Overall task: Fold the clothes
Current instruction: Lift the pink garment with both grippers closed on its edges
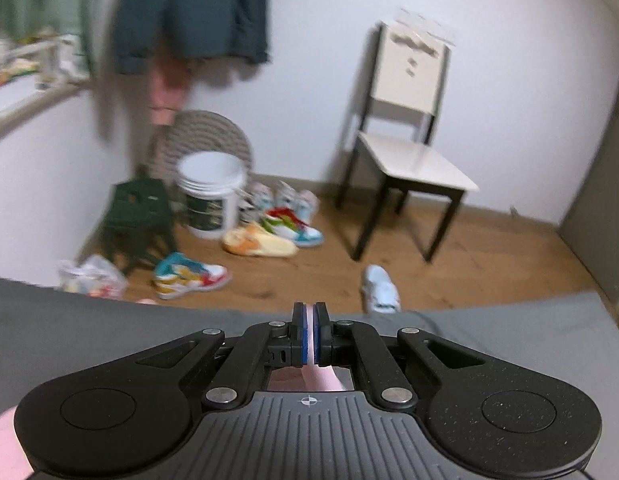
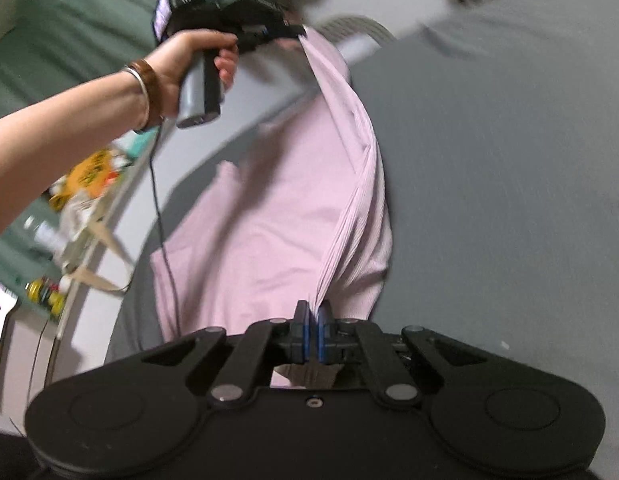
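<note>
You are viewing one pale pink ribbed garment [image 2: 269, 216] that is hanging stretched between two raised pinch points, one at its far upper edge and one at its near edge. Its right side is gathering into long vertical folds, while the lower left portion is lying spread on the grey bed surface [image 2: 509, 160]

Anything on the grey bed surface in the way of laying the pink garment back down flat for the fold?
Nothing visible. Both hand-held grippers, left and right, are shut on the pink garment, and the grey bed surface beside it looks bare. What lies under the hanging fabric is hidden.
</note>
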The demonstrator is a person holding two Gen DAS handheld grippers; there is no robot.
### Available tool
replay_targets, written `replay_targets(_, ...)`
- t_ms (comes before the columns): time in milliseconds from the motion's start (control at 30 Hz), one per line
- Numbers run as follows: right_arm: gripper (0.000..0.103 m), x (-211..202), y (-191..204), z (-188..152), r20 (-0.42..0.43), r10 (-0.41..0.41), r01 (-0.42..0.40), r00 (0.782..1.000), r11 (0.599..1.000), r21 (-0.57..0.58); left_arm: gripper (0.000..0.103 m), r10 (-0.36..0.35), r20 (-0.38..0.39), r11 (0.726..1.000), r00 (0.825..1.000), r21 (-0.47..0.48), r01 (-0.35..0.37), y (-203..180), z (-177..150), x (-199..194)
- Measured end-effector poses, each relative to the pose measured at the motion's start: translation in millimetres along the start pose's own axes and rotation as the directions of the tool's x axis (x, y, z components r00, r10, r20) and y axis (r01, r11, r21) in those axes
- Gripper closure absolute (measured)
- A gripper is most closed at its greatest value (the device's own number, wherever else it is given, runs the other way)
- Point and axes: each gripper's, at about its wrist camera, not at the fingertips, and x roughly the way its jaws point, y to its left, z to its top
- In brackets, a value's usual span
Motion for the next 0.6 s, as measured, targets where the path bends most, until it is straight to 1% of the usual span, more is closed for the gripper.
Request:
replay_targets(133, 0.098, 2, 28, -9, 0.038, 0.056, -0.050, 0.998, 0.987, -0.151, 0.101, 0.076, 0.028, 0.996, 0.997, -0.055, -0.074, 59, -2, -42)
replay_targets(200, 0.098, 6, 43, -14, 0.037, 0.090, -0.080, 0.995, 0.972, -0.221, 0.101, 0.119, 0.019, 0.990, 0.993, -0.078, -0.118, 89, -10, -56)
replay_targets(233, 0.098, 9, 51, -15, 0.031, 0.106, -0.095, 0.994, 0.963, -0.253, 0.101, 0.123, 0.008, 0.987, 0.992, -0.102, -0.122, 103, -15, -61)
replay_targets(300, 0.098, 15, 68, -18, 0.006, 0.142, -0.133, 0.990, 0.945, -0.299, 0.100, 0.076, -0.031, 0.982, 0.997, -0.173, -0.080, 130, -34, -63)
replay_targets(333, 0.098, 17, 75, -19, -0.010, 0.156, -0.151, 0.988, 0.937, -0.315, 0.100, 0.043, -0.050, 0.981, 0.998, -0.187, -0.052, 137, -43, -60)
replay_targets(400, 0.098, 22, 87, -25, -0.024, 0.136, -0.136, 0.990, 0.931, -0.338, 0.100, -0.028, -0.066, 0.983, 0.997, -0.181, 0.016, 139, -60, -50)
replay_targets(433, 0.098, 21, 87, -27, -0.026, 0.123, -0.124, 0.992, 0.933, -0.337, 0.098, -0.062, -0.066, 0.982, 0.996, -0.184, 0.049, 135, -67, -43)
replay_targets(500, 0.098, 20, 86, -31, -0.029, 0.096, -0.100, 0.995, 0.936, -0.338, 0.066, -0.119, -0.055, 0.972, 0.991, -0.210, 0.105, 124, -79, -27)
replay_targets(533, 0.098, 18, 84, -33, -0.024, 0.079, -0.083, 0.997, 0.937, -0.340, 0.033, -0.131, -0.052, 0.967, 0.990, -0.226, 0.117, 116, -83, -17)
replay_targets(567, 0.098, 16, 83, -34, -0.019, 0.063, -0.066, 0.998, 0.938, -0.341, 0.022, -0.134, -0.046, 0.964, 0.990, -0.238, 0.119, 108, -87, -8)
replay_targets(600, 0.098, 18, 84, -35, -0.016, 0.047, -0.050, 0.999, 0.940, -0.337, 0.023, -0.119, -0.035, 0.963, 0.992, -0.247, 0.107, 101, -89, 2)
